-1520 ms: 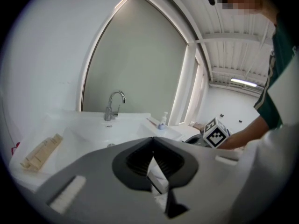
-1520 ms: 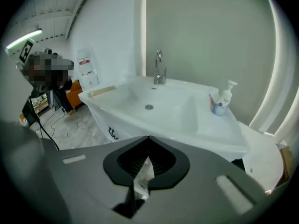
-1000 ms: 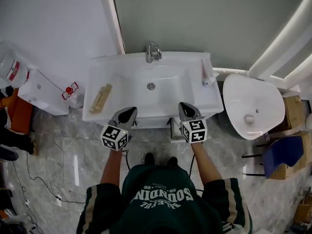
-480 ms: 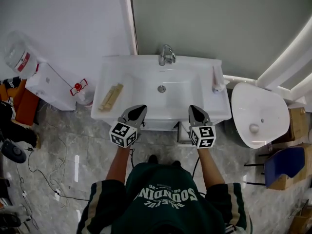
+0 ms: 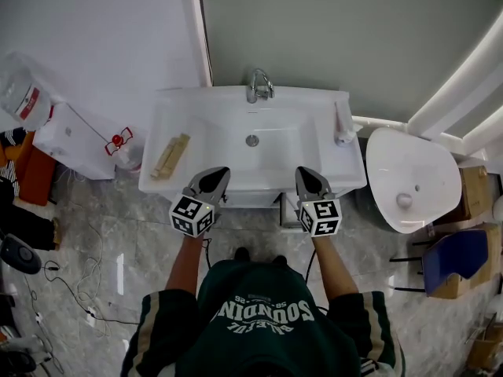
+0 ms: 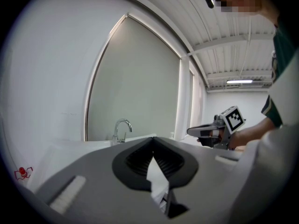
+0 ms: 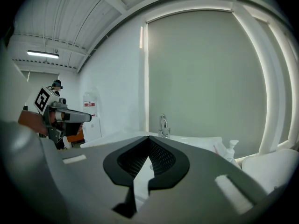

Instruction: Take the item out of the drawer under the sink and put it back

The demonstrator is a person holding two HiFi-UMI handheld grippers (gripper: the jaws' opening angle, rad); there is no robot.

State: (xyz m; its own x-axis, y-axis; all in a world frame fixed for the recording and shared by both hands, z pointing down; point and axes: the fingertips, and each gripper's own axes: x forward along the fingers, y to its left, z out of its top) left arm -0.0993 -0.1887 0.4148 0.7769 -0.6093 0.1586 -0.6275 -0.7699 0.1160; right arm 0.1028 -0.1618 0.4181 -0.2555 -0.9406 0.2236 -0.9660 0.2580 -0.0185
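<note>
grippers [image 5: 218,173] [image 5: 303,172] x2, sink [image 5: 277,146] x1, tap [image 5: 258,86] x1

In the head view the cabinet [image 5: 280,209] under the sink [image 5: 212,136] is almost wholly covered by the basin's top. Only a thin strip shows between the left claw [image 5: 214,177] and the right claw [image 5: 308,177], so no drawer can be made out. The tan oblong thing [image 5: 170,156] ahead-left of the left claw and the pale bottle [image 5: 343,132] ahead-right of the right claw are too small to identify. In each gripper view the claw's own grey body hides the sink's front and everything below it.
</note>
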